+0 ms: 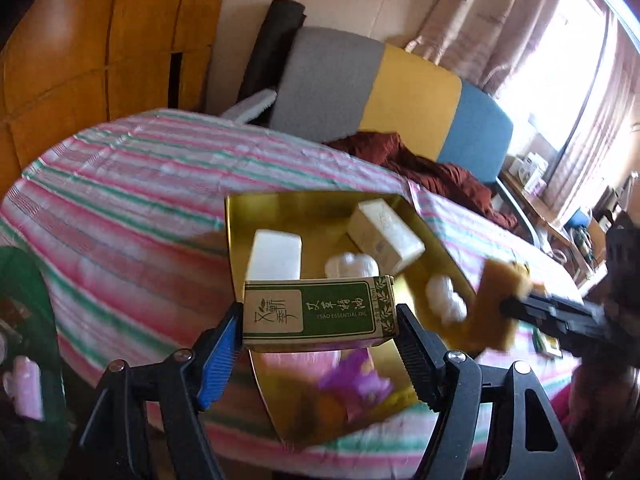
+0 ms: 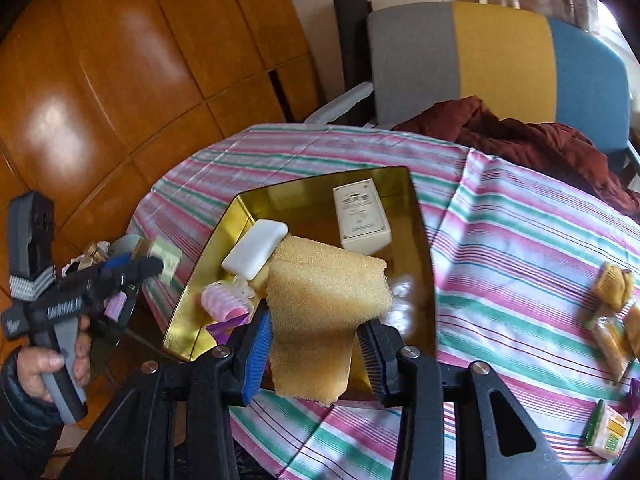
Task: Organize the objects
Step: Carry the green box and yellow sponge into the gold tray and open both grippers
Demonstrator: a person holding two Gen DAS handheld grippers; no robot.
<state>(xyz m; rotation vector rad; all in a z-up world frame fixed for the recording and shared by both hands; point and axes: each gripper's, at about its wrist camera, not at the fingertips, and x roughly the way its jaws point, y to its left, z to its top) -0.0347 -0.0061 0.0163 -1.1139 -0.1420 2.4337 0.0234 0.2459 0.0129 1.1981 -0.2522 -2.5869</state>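
Above the gold tray's (image 2: 420,240) rim, sponge (image 2: 320,304) in right gripper (image 2: 312,356).

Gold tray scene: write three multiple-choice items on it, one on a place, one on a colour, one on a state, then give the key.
1. Where is the white soap bar?
A. in the gold tray
B. on the chair
C. on the floor

2. What colour is the label of the box in the left gripper?
A. red
B. green
C. blue

3. What is the right gripper doing?
A. hanging open
B. gripping a sponge
C. gripping a bottle

Key: 1 A, it lies on the tray's floor; 2 B, green panel with white lettering; 3 B, both pads press the yellow sponge.
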